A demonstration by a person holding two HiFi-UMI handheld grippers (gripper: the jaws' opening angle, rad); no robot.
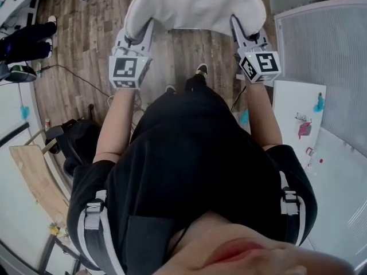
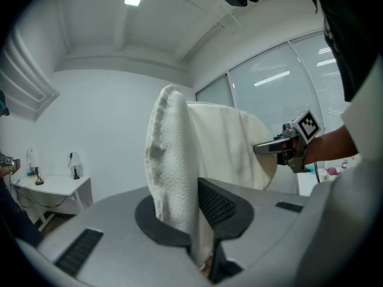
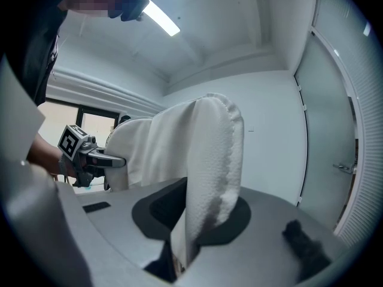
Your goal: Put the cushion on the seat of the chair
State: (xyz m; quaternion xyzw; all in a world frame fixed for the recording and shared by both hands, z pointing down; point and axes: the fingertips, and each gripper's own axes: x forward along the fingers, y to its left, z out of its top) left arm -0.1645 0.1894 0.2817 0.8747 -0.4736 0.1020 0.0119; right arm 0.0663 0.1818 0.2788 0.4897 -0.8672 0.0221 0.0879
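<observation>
Head view: the white cushion (image 1: 195, 4) hangs at the top centre of the frame, above the wooden floor (image 1: 86, 33), and is held up between both tongs. The left tongs (image 1: 133, 38) are nearly closed, pinching the fabric of its left edge. The right tongs (image 1: 243, 34) clamp its right edge the same way.

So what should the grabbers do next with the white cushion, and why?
Probably carry the cushion over to the chair with both grips tight. The left gripper and right gripper each pinch a side edge, it hangs above the wooden floor, and no seat shows beneath it yet.
</observation>
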